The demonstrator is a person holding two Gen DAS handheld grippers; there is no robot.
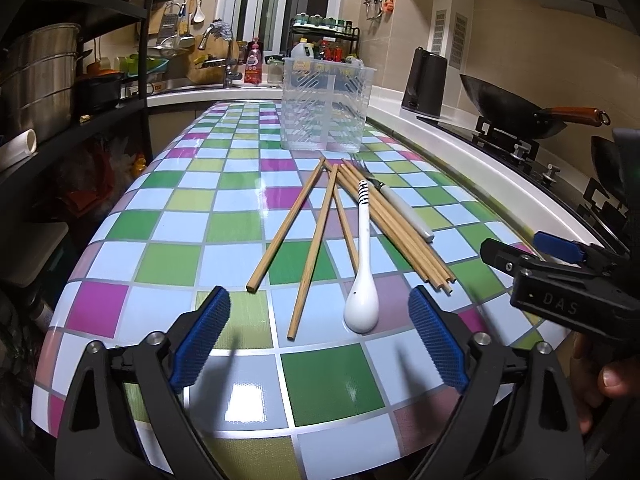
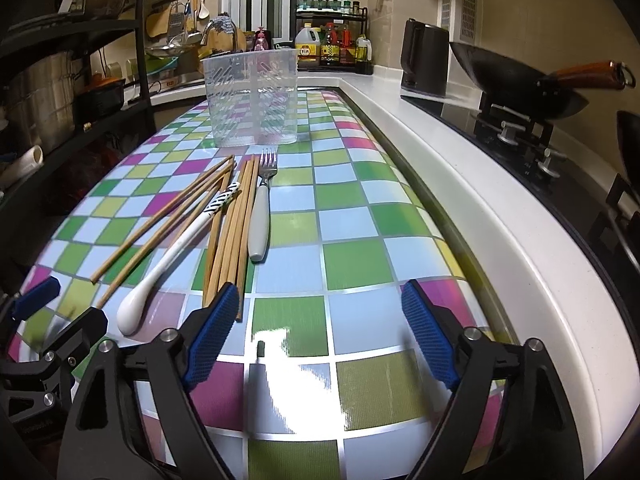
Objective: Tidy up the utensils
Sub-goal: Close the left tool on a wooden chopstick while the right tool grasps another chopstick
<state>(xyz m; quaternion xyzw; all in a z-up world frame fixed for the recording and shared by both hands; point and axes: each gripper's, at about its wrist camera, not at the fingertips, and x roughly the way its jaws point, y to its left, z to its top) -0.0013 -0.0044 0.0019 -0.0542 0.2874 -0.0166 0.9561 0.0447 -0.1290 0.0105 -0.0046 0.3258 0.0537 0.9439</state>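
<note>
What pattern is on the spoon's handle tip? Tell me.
Dark stripes on white spoon, clearest in right wrist view.

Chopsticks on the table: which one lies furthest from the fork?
The lone chopstick at the far left of the fan, angled away from the rest. The white spoon and the bundled chopsticks lie between it and the fork.

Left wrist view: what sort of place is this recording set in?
A home kitchen, most likely. A wok sits on a gas stove along the counter, a sink tap stands at the far end, and bottles fill a spice rack beside the window.
</note>
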